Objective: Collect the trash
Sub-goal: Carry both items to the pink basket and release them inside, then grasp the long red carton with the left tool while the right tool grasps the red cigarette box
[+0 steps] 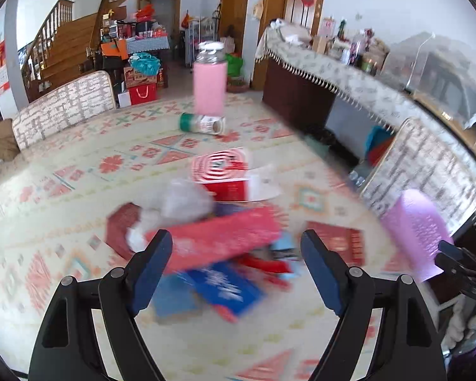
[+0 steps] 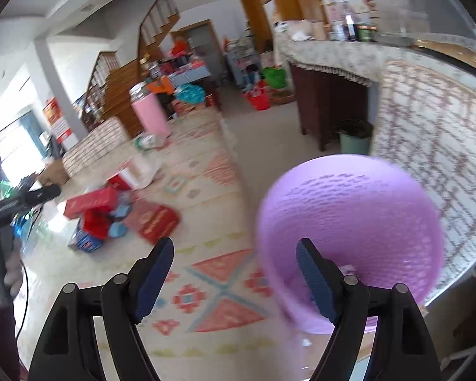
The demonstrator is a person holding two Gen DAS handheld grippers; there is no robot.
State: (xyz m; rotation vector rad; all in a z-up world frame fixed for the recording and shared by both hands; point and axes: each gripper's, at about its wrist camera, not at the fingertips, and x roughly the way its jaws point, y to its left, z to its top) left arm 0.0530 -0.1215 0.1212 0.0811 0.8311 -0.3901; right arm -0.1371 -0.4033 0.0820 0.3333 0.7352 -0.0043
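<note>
Judging by pics, most trash remains: red boxes (image 1: pixel 219 238) etc. piled beside purple basket (image 2: pixel 349 222), w/ left gripper (image 1: pixel 236 254) & right gripper (image 2: pixel 234 262) both open, empty.

Bright, even daylight throughout, strongest from a window (image 2: pixel 19 146) blown out to white at 9 o'clock in the right wrist view, with only soft shadows on the patterned table (image 1: pixel 79 197). Heavy motion blur across both views, smearing the pile of red and blue boxes (image 1: pixel 219 247) and the purple basket (image 2: pixel 349 225), while the near gripper fingers (image 1: pixel 152 270) stay sharp. Strong fisheye bending toward every edge, with black vignette in the corners.
</note>
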